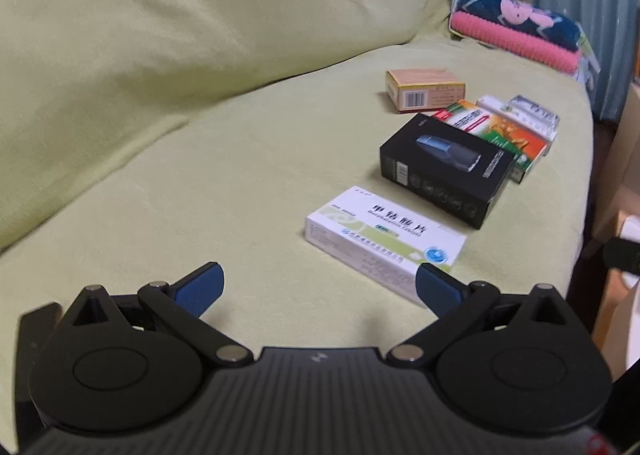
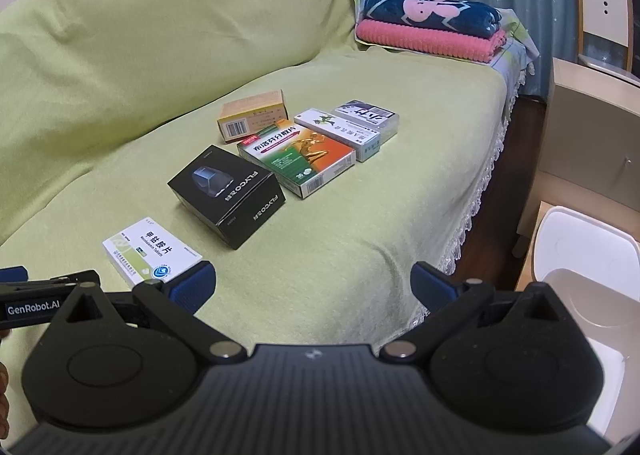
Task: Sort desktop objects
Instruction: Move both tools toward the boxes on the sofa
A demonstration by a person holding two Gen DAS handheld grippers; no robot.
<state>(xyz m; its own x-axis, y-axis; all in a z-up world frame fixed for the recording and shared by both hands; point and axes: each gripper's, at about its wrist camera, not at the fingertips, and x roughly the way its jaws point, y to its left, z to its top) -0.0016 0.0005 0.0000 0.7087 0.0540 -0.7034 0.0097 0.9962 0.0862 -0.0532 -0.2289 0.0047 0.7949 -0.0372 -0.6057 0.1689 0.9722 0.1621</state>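
Green cloth covers the sofa (image 2: 360, 239) where six boxes lie in a loose line running toward one o'clock: a white tablet box (image 2: 150, 253) nearest, then a black box (image 2: 226, 195), an orange-green box (image 2: 298, 159), a yellow box (image 2: 252, 117) and two pale boxes (image 2: 352, 129). Both the left claw (image 1: 318, 287) and the right claw (image 2: 312, 285) hover wide open, holding nothing. Soft fabric may let a flat box tip or slide under a pinch, and tightly packed neighbours risk being nudged.
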